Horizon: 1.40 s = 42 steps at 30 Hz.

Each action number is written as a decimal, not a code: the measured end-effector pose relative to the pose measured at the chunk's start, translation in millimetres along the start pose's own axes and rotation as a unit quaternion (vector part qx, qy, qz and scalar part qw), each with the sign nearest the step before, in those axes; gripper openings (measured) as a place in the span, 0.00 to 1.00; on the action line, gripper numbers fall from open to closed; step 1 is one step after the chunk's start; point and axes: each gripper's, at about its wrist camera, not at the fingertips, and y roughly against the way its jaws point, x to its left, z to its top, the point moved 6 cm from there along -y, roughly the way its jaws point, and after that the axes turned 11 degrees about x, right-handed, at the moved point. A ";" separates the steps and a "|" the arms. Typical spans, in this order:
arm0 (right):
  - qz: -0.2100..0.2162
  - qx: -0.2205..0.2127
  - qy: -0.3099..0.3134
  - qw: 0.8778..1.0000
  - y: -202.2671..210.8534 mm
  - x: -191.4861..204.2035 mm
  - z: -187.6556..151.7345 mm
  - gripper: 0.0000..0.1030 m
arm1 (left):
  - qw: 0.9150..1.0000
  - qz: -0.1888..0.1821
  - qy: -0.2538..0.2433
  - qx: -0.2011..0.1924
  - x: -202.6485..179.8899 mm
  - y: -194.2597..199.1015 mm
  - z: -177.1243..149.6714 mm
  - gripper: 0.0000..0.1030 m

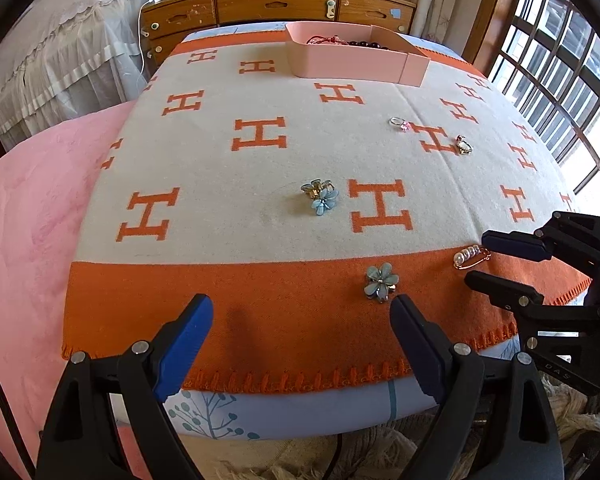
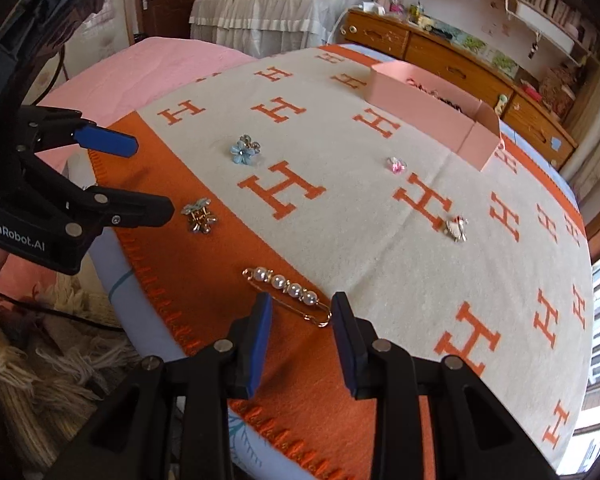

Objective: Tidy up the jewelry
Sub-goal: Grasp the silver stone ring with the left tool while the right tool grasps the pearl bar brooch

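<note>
I see a blanket in cream and orange, patterned with H letters, spread over the table. At its far edge sits a pink tray with red cord and dark beads inside.

My left gripper hangs over the near orange border with its jaws spread wide, holding nothing. My right gripper is on the right, jaws parted about half as wide and also empty; the near end of the pearl pin lies just ahead of its fingertips, between them, on the orange border.

A blue flower clip rests on the orange border just beyond my left gripper's right finger. A second flower clip lies farther in on the cream field, left of a large H. Far right of it, a ring with a pink stone sits on the cream, and a small gold charm lies just right of that, beside an H.
</note>
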 end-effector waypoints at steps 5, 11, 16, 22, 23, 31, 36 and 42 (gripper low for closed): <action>0.023 -0.002 0.004 1.000 -2.6 -2.5 5.7 0.25 | 1.000 -0.001 0.000 0.001 -1.6 0.7 4.4 0.86; 0.035 -0.015 -0.044 0.998 -3.9 -13.9 5.0 0.13 | 1.000 0.002 -0.009 -0.006 -7.9 7.2 21.3 0.86; 0.030 -0.018 -0.111 0.993 -3.0 -44.9 -2.6 0.13 | 0.999 -0.002 -0.029 -0.014 -26.8 11.6 46.6 0.86; 0.033 -0.037 -0.218 0.975 4.3 -96.6 -15.0 0.13 | 0.997 -0.018 -0.067 -0.026 -69.5 7.2 83.8 0.86; 0.034 -0.044 -0.233 0.971 7.2 -103.8 -17.1 0.13 | 0.996 -0.021 -0.076 -0.029 -78.4 5.6 90.2 0.86; 0.023 -0.092 -0.320 0.943 28.6 -151.4 -37.5 0.11 | 0.992 -0.052 -0.111 -0.012 -141.4 -30.7 121.4 0.57; 0.033 -0.101 -0.338 0.935 26.7 -165.3 -48.4 0.11 | 0.991 -0.049 -0.123 0.012 -159.8 -55.8 127.2 0.40; 0.057 -0.107 -0.344 0.931 23.0 -172.3 -59.0 0.11 | 0.990 -0.022 -0.140 -0.007 -169.5 -60.5 134.0 0.31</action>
